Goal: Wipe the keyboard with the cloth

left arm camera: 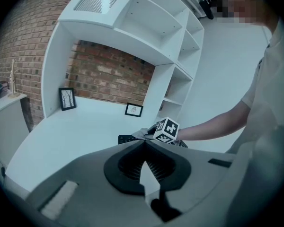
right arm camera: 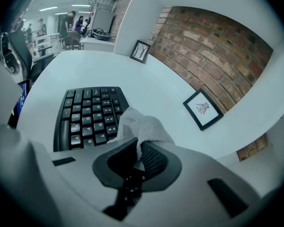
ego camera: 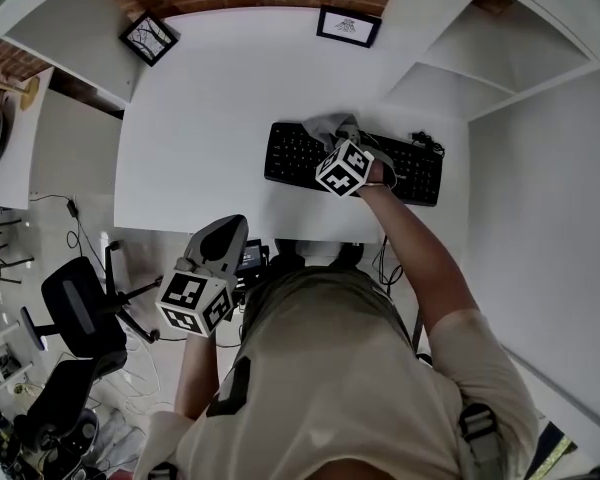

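Note:
A black keyboard (ego camera: 410, 173) lies on the white desk (ego camera: 210, 118), towards its right front. My right gripper (ego camera: 340, 140) is over the keyboard's middle, shut on a crumpled white cloth (ego camera: 328, 125) that rests on the keys. In the right gripper view the cloth (right arm camera: 141, 126) bunches out between the jaws, with the keyboard (right arm camera: 87, 115) just beyond. My left gripper (ego camera: 230, 230) hangs off the desk's front edge near the person's body, jaws together and holding nothing. In the left gripper view the left gripper (left arm camera: 145, 141) points at the far keyboard (left arm camera: 125, 139).
Two framed pictures (ego camera: 349, 26) (ego camera: 148, 38) lean against the brick wall at the back of the desk. White shelves (ego camera: 500, 48) rise at the right. The keyboard's cable (ego camera: 426, 141) bunches at its right end. An office chair (ego camera: 75, 313) stands on the floor at the left.

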`<state>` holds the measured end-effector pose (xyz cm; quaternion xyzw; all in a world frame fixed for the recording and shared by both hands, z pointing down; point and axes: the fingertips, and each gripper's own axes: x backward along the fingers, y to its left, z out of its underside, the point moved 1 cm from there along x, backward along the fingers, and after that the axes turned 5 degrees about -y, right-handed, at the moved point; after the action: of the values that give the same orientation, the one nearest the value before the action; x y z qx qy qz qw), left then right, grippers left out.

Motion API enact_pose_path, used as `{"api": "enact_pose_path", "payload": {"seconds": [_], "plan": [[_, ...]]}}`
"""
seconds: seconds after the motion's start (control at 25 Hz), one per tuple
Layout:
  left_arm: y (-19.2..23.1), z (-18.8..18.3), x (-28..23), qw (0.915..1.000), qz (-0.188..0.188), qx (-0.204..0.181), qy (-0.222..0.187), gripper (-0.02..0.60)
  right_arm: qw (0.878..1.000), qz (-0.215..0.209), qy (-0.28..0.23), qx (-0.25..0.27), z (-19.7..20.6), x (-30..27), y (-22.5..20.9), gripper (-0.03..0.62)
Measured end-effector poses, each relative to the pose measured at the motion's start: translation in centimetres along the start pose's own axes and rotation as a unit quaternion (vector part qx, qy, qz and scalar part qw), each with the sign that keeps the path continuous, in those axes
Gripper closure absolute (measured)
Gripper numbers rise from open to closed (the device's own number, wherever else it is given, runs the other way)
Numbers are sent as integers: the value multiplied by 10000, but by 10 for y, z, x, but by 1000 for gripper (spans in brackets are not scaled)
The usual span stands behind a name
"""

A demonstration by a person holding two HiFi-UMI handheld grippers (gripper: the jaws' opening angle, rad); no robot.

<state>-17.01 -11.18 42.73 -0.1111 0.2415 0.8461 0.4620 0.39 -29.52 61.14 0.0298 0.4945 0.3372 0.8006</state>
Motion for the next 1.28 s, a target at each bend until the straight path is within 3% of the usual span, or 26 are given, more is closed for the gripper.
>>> {"api": "enact_pose_path", "payload": {"seconds": [1.28], "plan": [[-56, -8, -24, 9991, 320, -285, 21, 578, 9979, 351, 484, 239, 85, 36, -32, 580]]}}
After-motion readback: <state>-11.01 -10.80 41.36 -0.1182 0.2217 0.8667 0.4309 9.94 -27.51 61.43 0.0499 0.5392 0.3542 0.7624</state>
